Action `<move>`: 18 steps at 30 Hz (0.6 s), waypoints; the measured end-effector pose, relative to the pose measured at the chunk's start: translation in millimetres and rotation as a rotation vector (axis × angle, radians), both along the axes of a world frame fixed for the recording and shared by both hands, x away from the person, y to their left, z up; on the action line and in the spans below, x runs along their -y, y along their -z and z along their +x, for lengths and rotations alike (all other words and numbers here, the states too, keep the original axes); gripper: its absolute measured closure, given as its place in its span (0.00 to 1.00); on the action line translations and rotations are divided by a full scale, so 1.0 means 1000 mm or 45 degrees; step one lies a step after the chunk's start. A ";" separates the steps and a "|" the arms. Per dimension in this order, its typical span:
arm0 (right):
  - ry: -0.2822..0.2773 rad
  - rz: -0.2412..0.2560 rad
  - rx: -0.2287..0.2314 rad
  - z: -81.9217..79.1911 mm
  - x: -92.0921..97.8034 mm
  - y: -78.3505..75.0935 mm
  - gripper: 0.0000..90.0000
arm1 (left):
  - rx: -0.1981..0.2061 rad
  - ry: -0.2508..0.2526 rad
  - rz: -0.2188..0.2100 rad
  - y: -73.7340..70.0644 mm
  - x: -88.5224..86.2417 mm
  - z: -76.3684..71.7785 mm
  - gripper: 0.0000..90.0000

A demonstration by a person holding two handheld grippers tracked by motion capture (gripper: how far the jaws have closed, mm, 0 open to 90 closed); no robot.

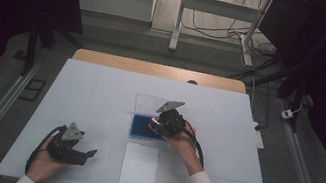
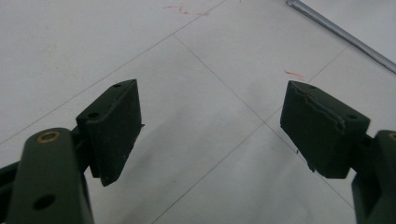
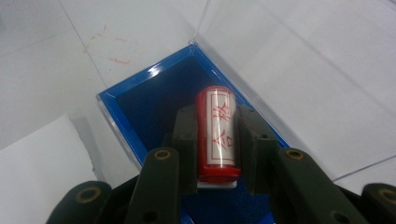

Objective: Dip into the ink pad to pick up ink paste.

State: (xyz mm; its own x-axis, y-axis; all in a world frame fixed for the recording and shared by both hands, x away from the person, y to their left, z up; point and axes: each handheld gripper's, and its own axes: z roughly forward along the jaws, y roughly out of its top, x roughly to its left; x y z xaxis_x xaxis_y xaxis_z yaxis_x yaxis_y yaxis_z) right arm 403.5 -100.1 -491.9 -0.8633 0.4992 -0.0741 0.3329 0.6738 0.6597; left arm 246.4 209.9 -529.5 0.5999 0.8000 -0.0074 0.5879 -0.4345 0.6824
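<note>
While the right claw (image 3: 218,144) grips a red stamp (image 3: 218,133) with red characters over the blue tray (image 3: 140,100), the left claw (image 2: 210,130) gapes above bare table (image 2: 210,56).

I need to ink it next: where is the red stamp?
The red stamp sits clamped in the right gripper, over the blue ink pad at table centre.

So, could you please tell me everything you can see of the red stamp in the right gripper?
The red stamp is a small glossy cylinder, plastic by its look, with a clear window showing red characters on white. The right gripper clamps it from both sides, its jaws shut on it. It is held over the blue ink pad case, whose clear lid stands open.
</note>
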 end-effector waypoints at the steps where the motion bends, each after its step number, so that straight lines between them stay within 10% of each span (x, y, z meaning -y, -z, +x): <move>1: 0.003 0.004 -0.004 0.000 0.000 0.000 0.78 | 0.000 0.000 -0.001 0.000 0.000 0.000 0.23; 9: 0.000 0.008 0.018 -0.001 0.002 -0.007 0.78 | 0.006 0.000 -0.007 -0.001 -0.002 0.001 0.23; 13: 0.026 0.172 -0.008 -0.001 0.013 -0.013 0.78 | 0.002 -0.001 -0.003 0.000 -0.002 0.002 0.23; 18: 0.023 0.215 -0.018 -0.004 0.020 -0.017 0.78 | 0.003 -0.002 -0.003 0.000 -0.002 0.002 0.23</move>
State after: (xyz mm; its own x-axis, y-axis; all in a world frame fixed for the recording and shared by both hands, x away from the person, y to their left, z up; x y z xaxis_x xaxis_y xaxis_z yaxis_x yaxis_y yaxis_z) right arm 399.6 -120.0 -475.3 -0.8544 0.5190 0.0241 0.3539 0.5475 0.7583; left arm 248.3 212.1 -529.7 0.5988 0.8009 -0.0077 0.5868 -0.4322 0.6847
